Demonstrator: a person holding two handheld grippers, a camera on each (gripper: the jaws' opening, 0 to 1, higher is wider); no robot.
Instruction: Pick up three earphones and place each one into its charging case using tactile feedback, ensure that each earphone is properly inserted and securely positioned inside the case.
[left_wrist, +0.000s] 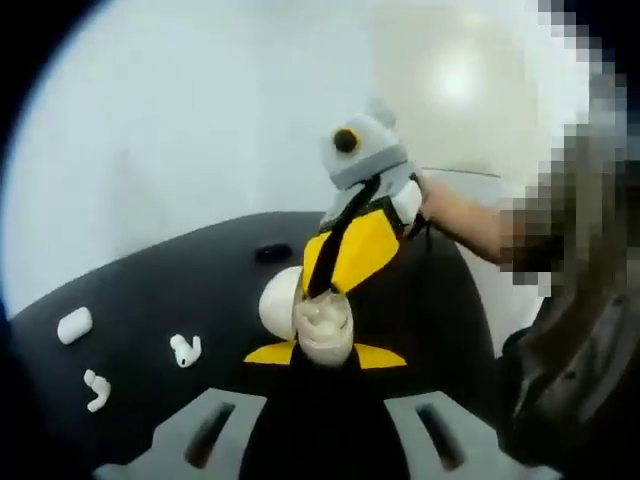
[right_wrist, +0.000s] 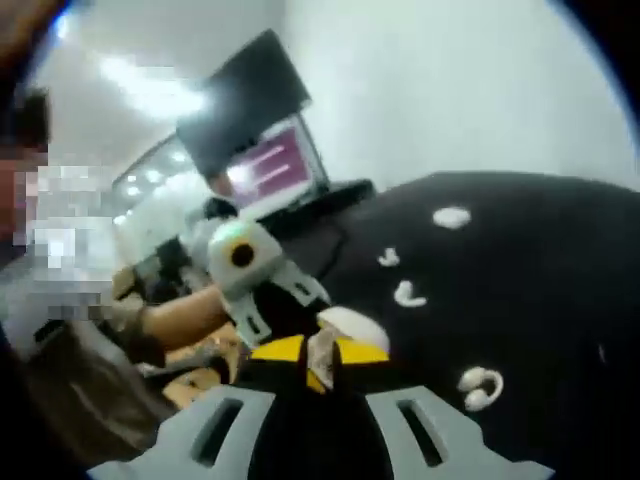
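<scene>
Mid-insertion, by the look of it: right gripper (left_wrist: 345, 255) clamped on an earphone, pressing it into the white case (left_wrist: 285, 300) held at the left gripper (right_wrist: 315, 365), grip state unclear. Two earphones (left_wrist: 185, 349) and another case (left_wrist: 75, 325) lying loose on the black table (left_wrist: 150, 290), far left; most work seemingly left.

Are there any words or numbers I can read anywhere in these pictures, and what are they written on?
None can be read.
The lit monitor in the right gripper view shows pinkish blocks, too blurred to read.
The white earphones and the white case on the black table show no print.
</scene>
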